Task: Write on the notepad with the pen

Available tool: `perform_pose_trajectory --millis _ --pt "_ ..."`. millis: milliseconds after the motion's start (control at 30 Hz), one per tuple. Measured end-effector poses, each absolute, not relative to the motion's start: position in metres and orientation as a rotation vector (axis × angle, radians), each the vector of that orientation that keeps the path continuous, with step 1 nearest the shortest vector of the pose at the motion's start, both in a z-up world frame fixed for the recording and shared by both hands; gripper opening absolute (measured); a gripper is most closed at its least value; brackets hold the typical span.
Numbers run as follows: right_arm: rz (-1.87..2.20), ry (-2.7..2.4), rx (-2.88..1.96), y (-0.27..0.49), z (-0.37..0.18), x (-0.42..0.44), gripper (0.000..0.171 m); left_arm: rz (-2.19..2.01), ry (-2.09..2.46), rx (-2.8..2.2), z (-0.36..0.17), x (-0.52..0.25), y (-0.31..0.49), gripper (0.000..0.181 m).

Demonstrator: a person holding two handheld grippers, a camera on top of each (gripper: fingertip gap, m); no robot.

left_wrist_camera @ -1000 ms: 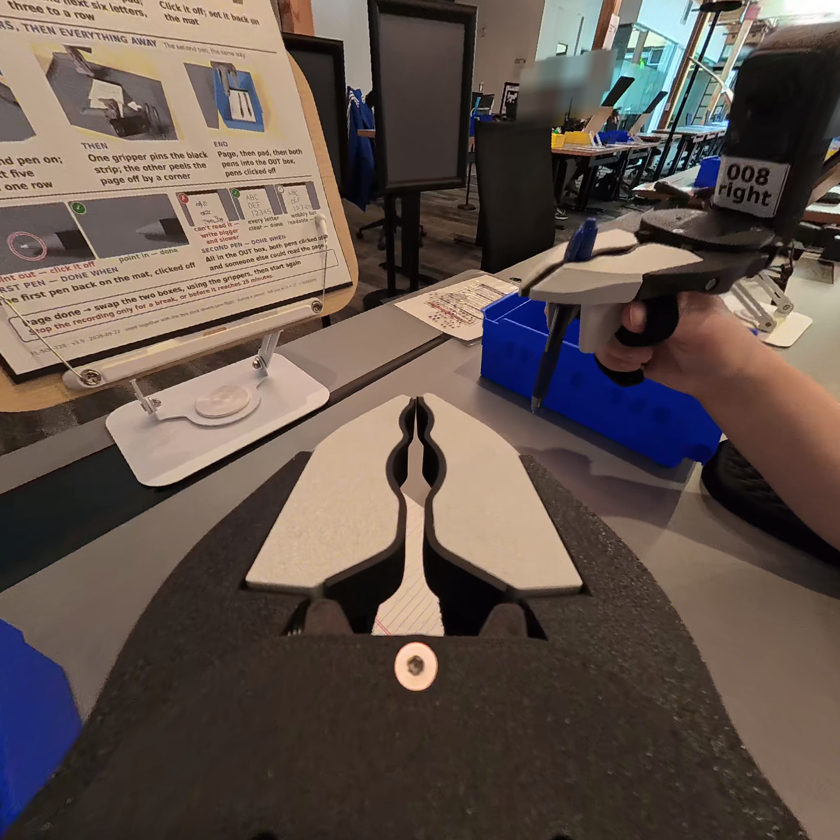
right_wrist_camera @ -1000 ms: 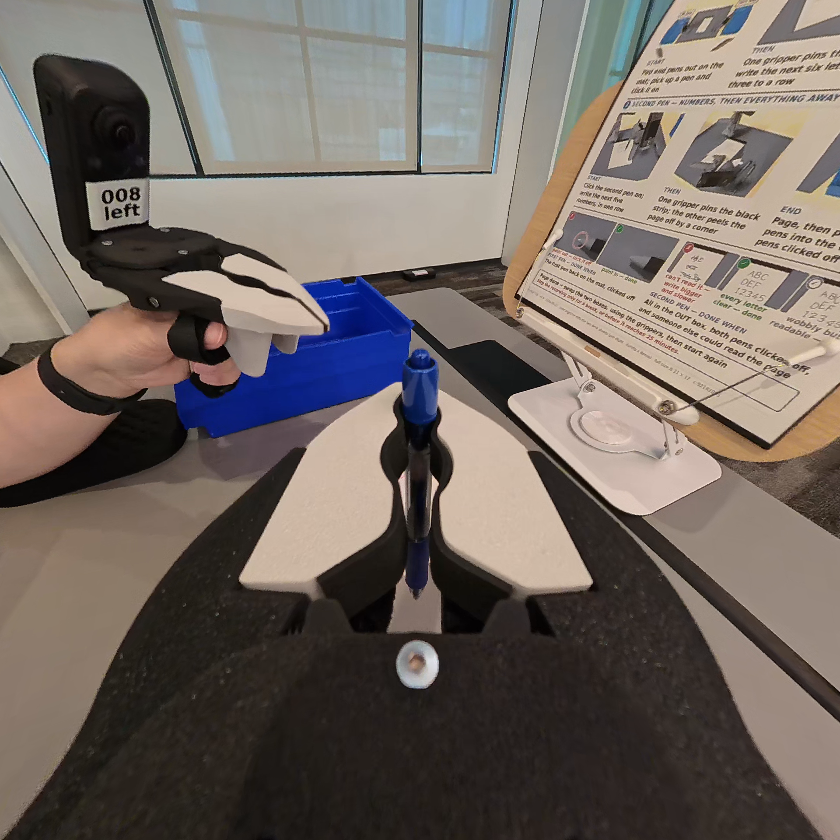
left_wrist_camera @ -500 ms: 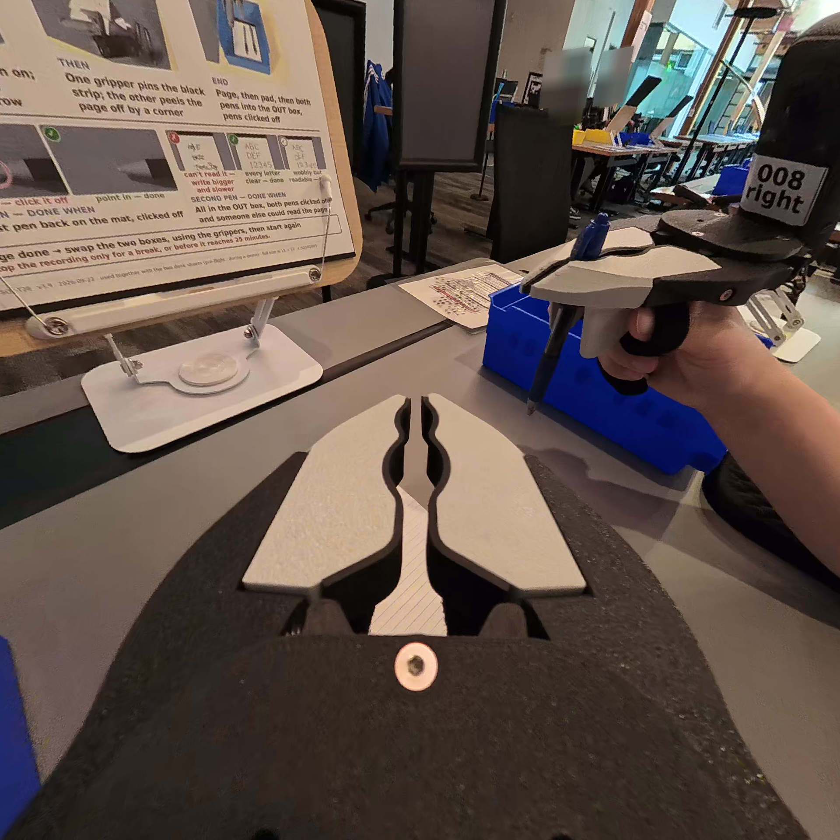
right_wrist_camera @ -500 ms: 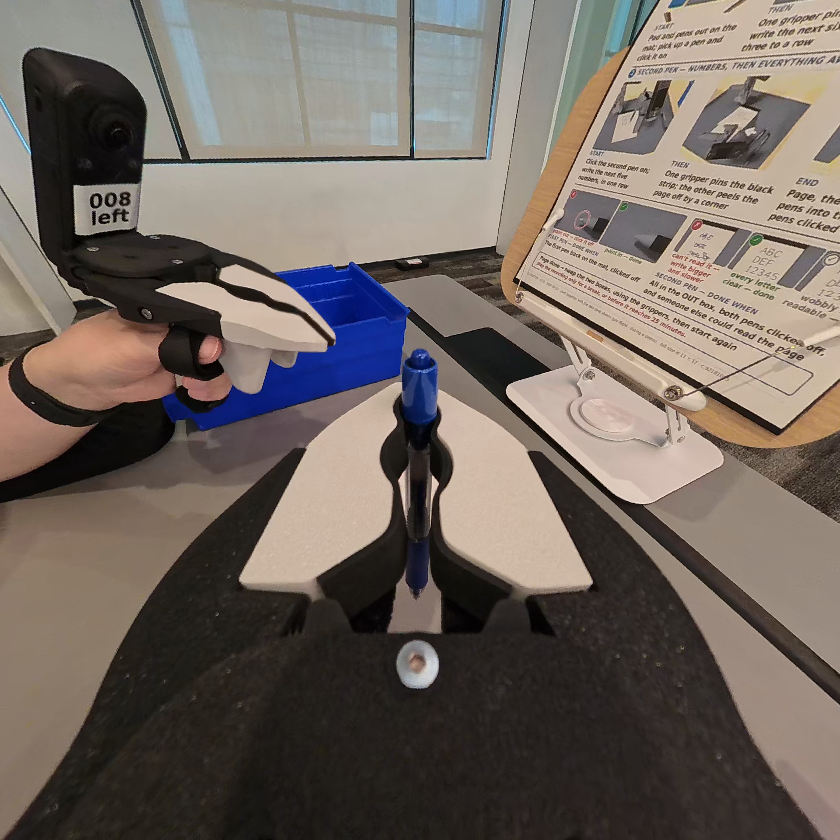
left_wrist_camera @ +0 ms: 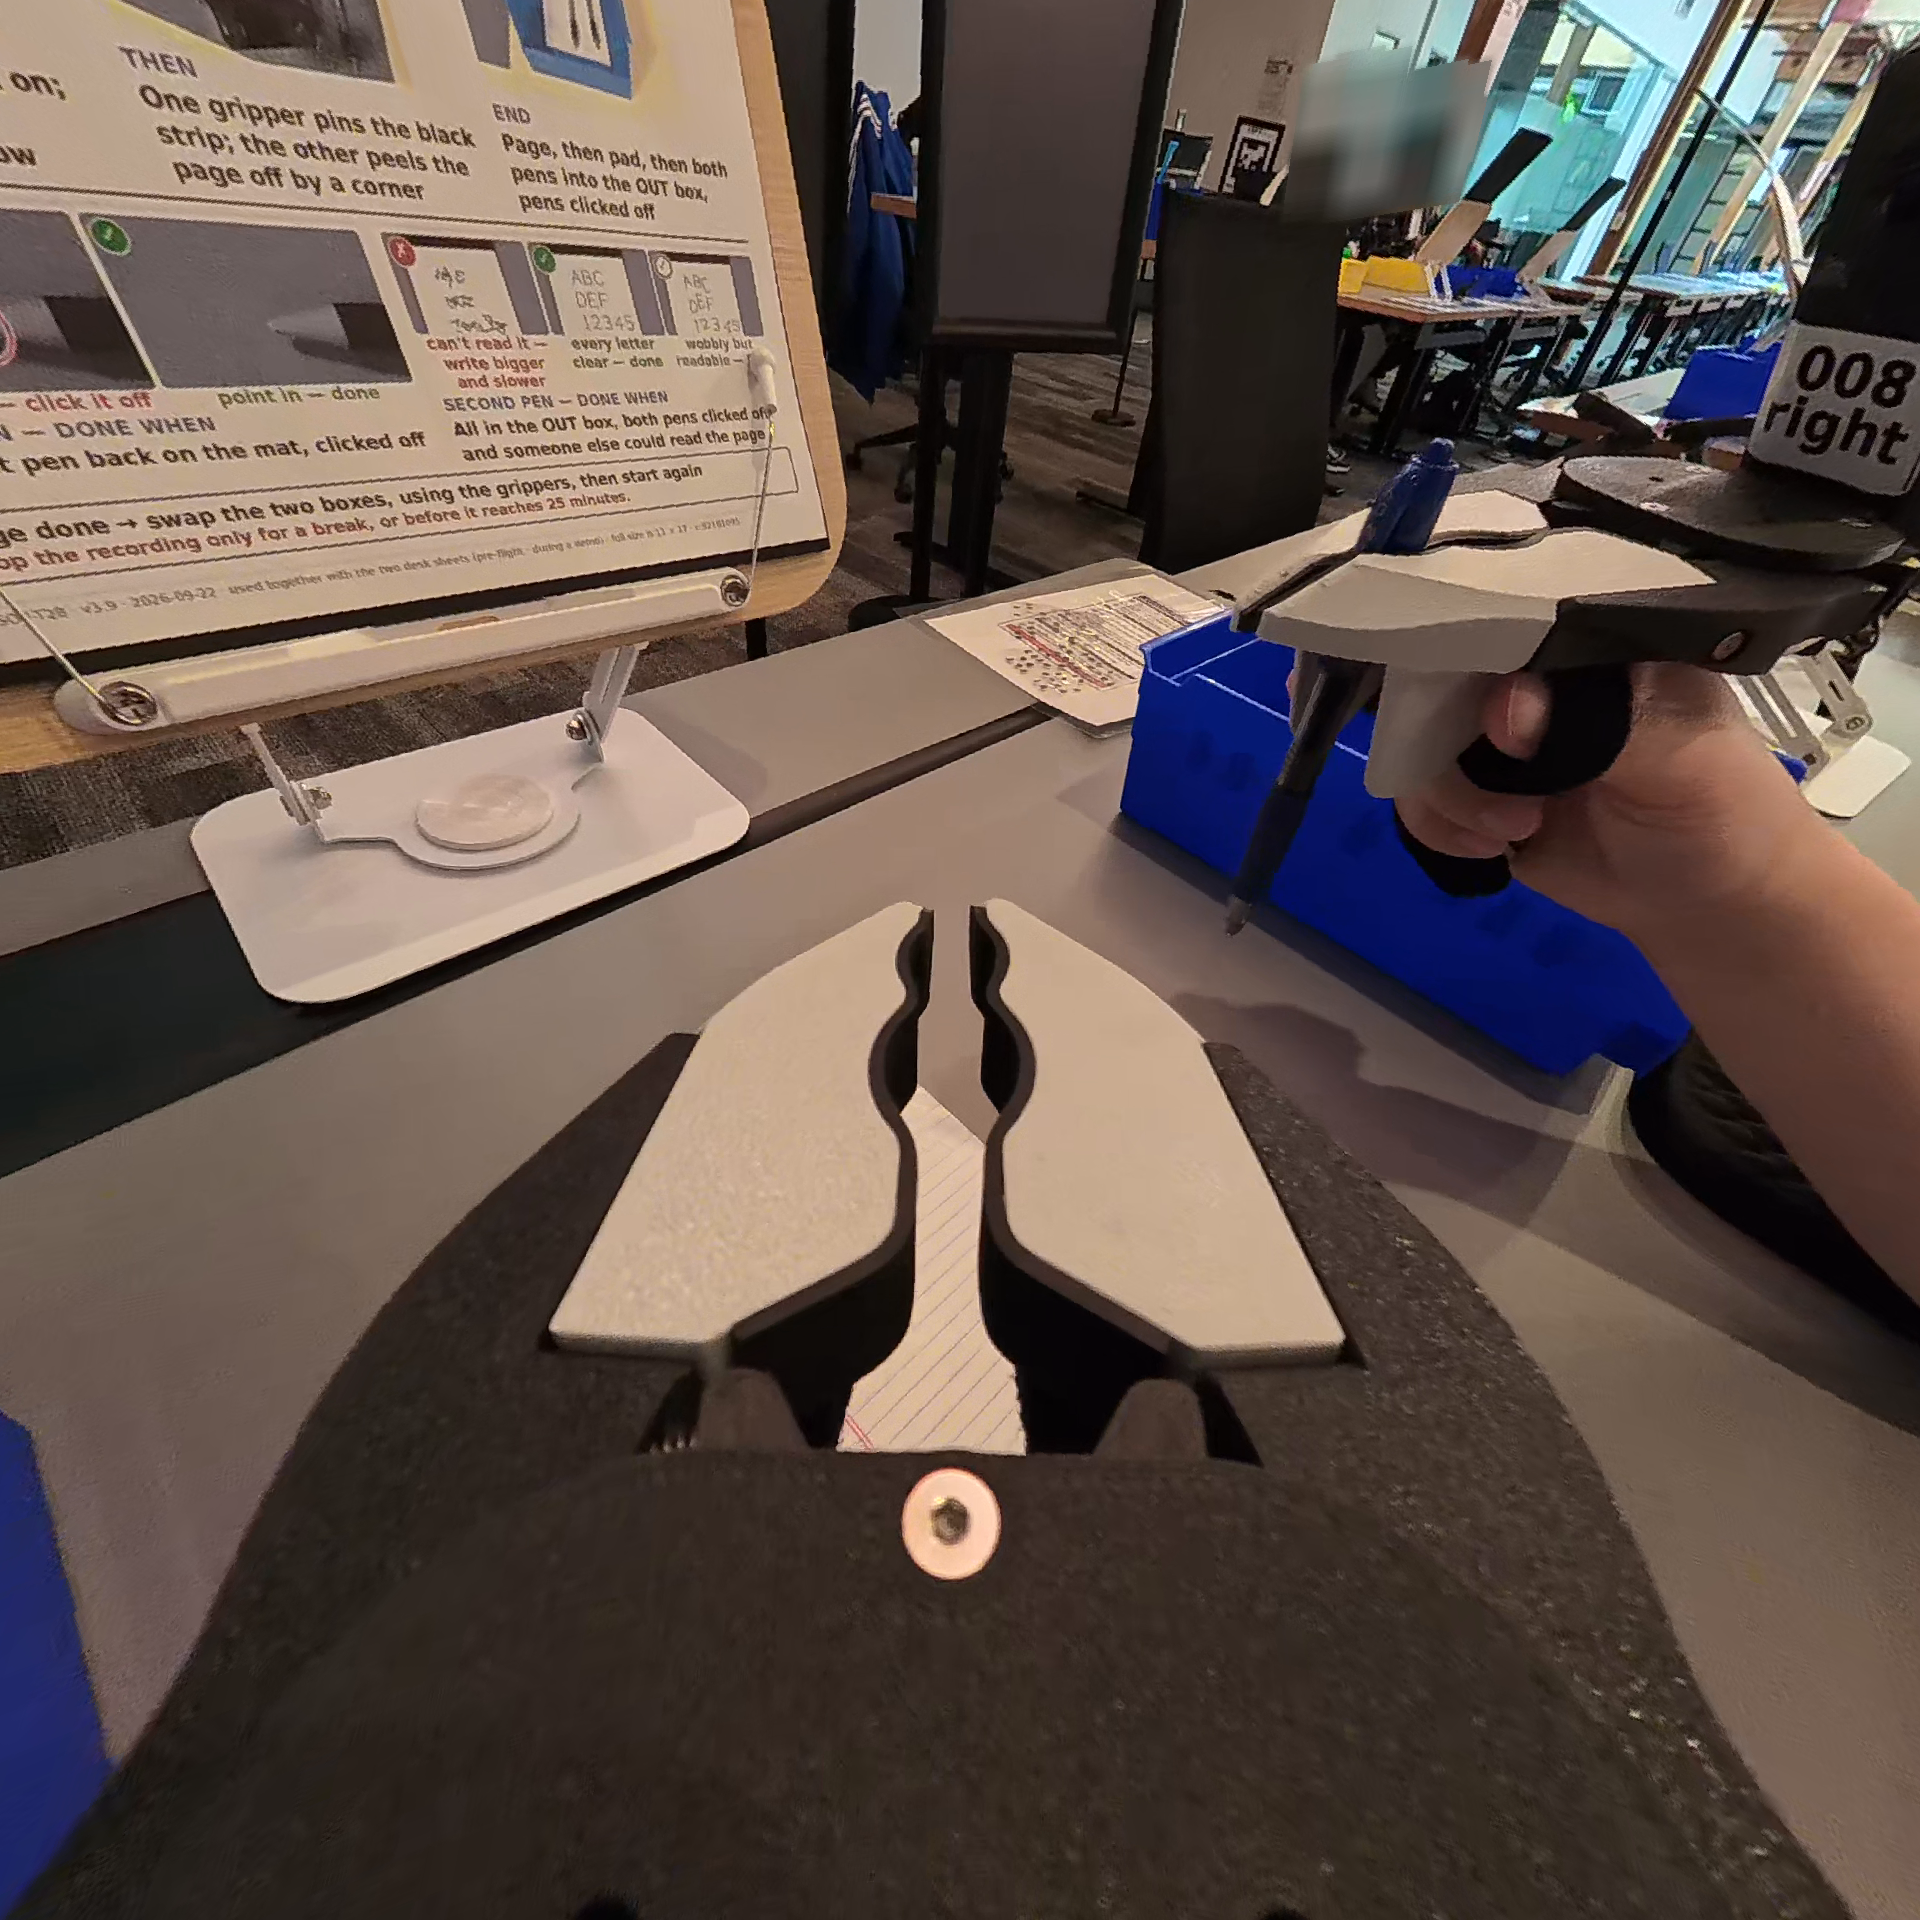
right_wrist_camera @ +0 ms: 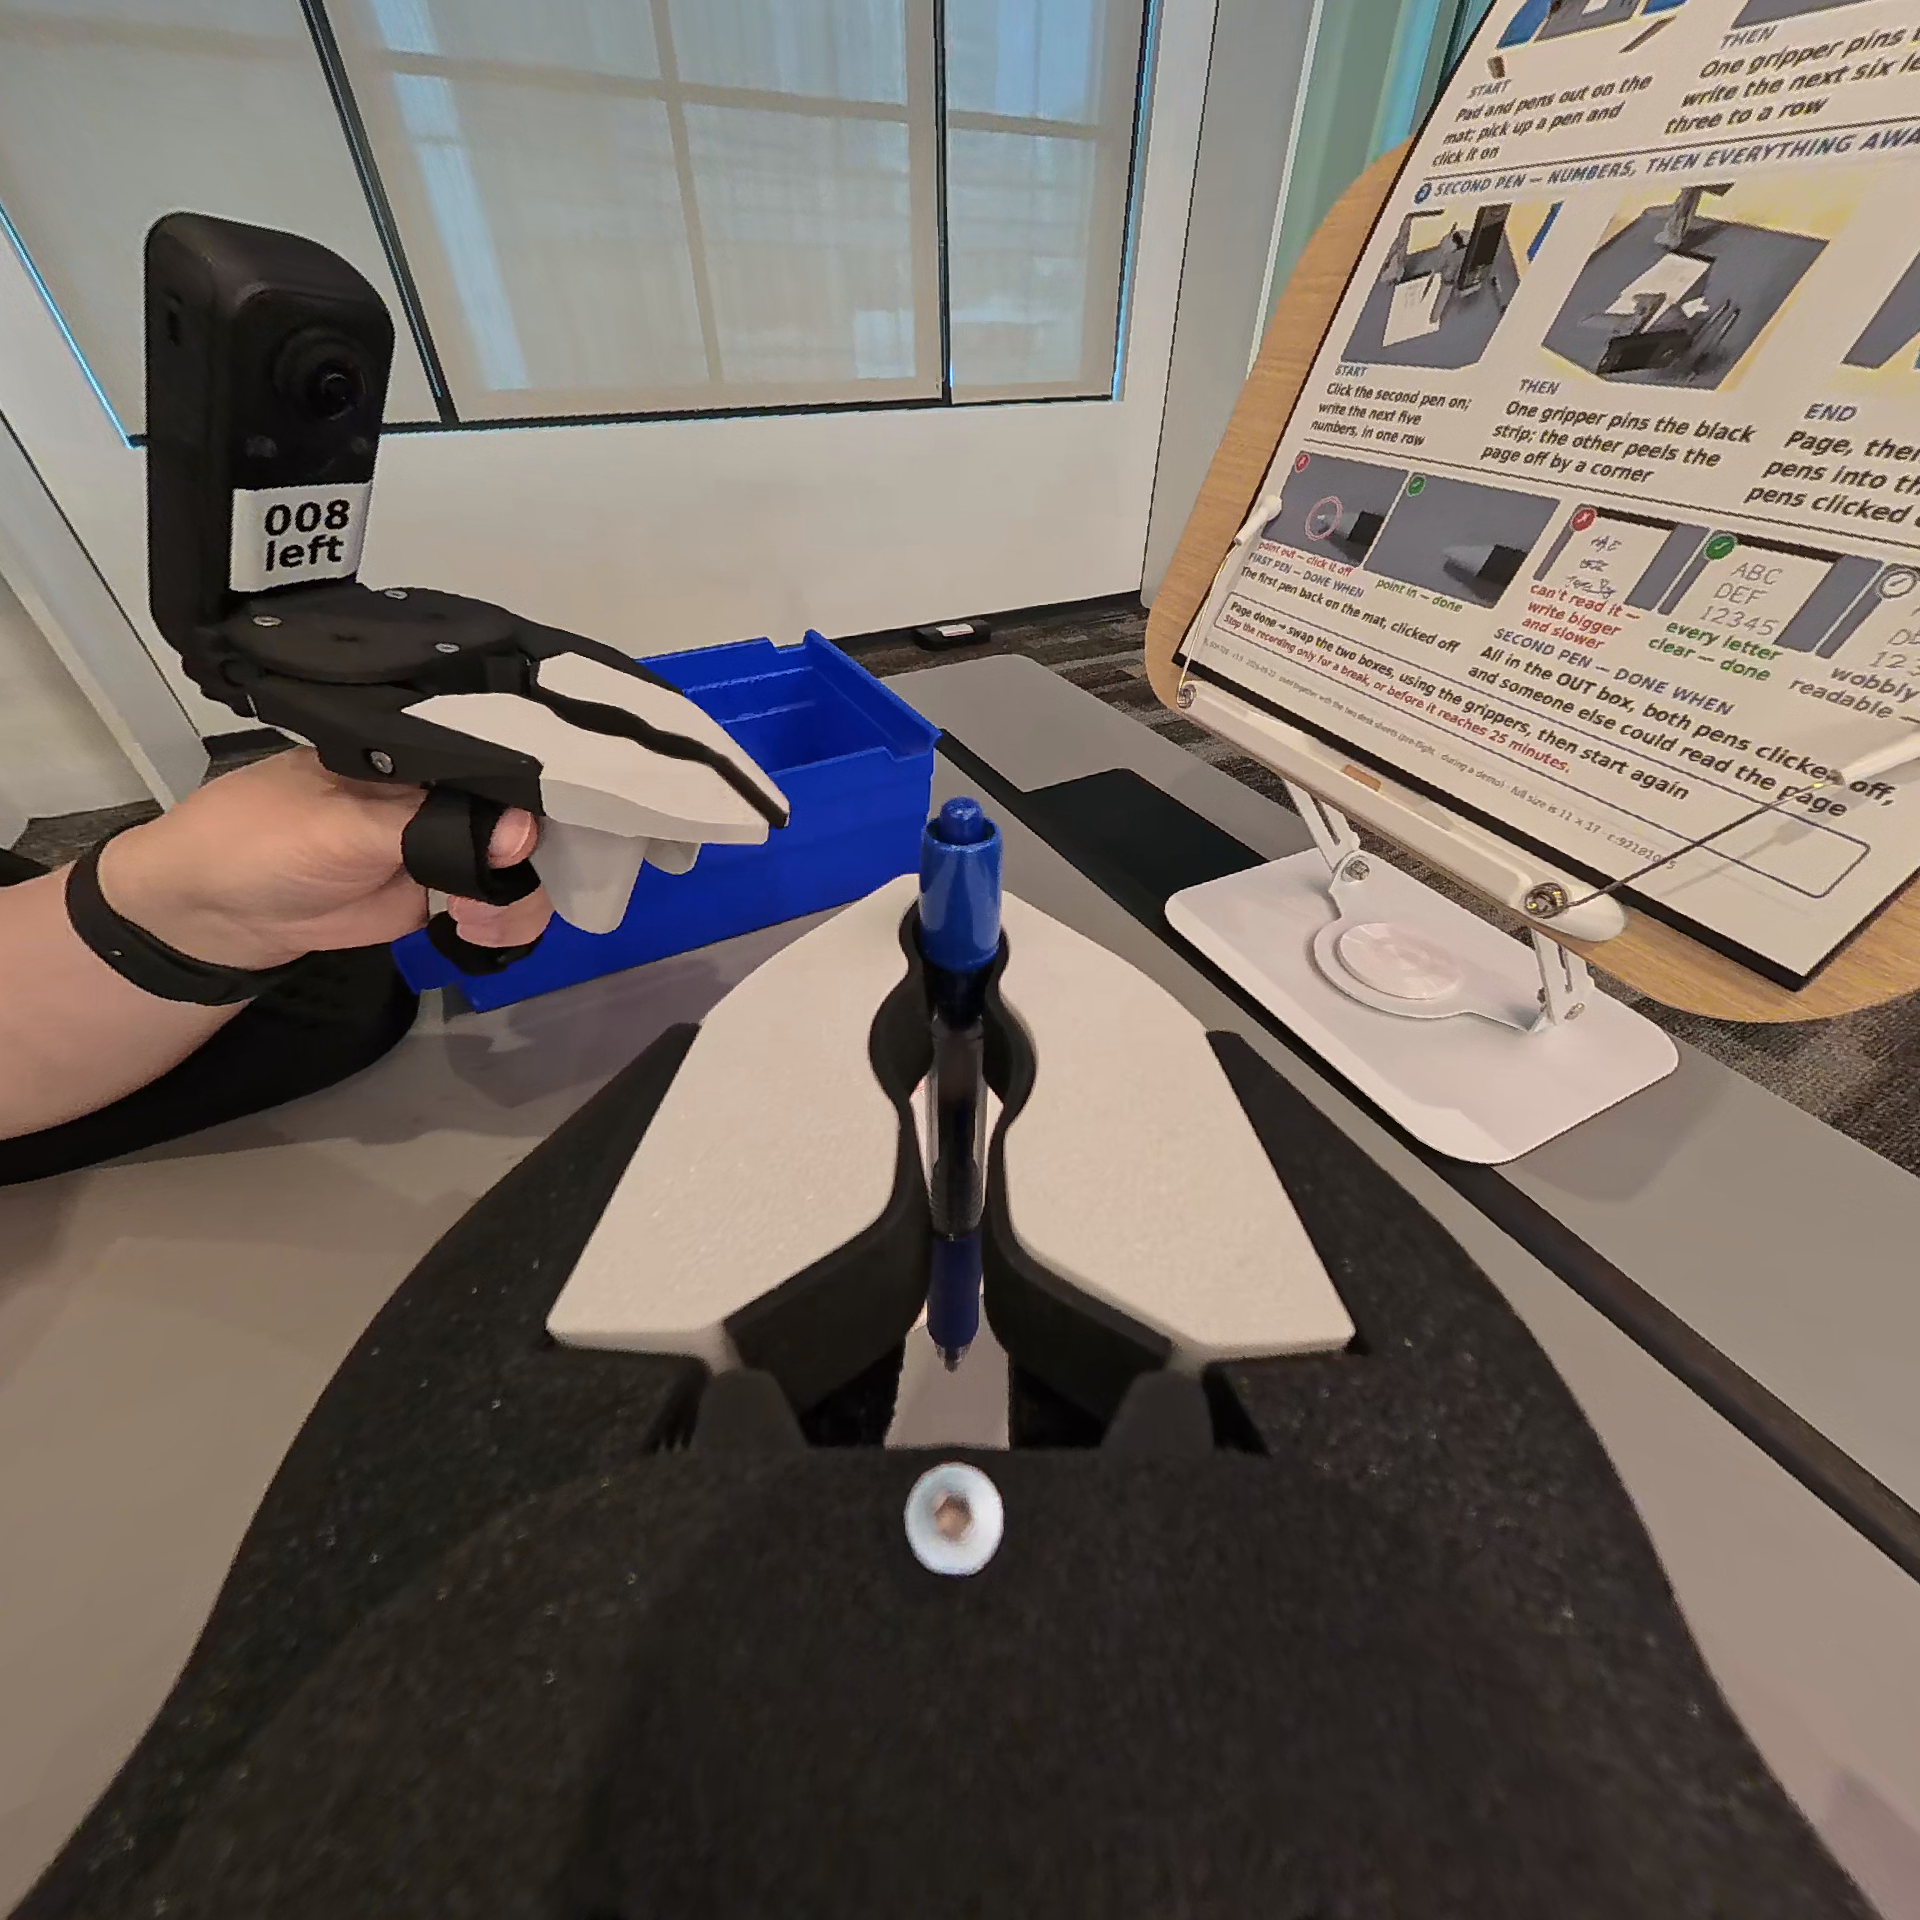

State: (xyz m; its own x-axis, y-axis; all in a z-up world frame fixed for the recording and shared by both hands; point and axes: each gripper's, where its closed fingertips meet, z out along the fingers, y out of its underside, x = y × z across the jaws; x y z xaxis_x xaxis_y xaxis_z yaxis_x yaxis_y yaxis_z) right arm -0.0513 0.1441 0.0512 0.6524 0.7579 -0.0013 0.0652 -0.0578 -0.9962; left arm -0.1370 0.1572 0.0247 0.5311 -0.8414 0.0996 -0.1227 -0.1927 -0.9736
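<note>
So the instruction board [left_wrist_camera: 343,312] on its stand sits at the table's [left_wrist_camera: 260,1195] far edge, left of a bin [left_wrist_camera: 1351,831] with a printed sheet [left_wrist_camera: 1091,634] behind it. The notepad [left_wrist_camera: 935,1340] lies under the left gripper [left_wrist_camera: 948,920], I think. The right gripper [left_wrist_camera: 1262,613] hangs in front of the bin with the pen [left_wrist_camera: 1299,748] pointing down.

Each wrist view was aimed low and near along its own fingers across the grey table [left_wrist_camera: 1039,748], the tilted instruction board [right_wrist_camera: 1621,499] being shared.
</note>
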Motion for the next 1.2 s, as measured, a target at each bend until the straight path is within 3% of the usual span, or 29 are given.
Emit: perform_pose_trajectory --millis 1200 --pt "0.641 -0.708 -1.554 0.144 0.051 -0.049 0.004 -0.766 0.772 -1.677 0.025 -0.148 0.170 0.008"
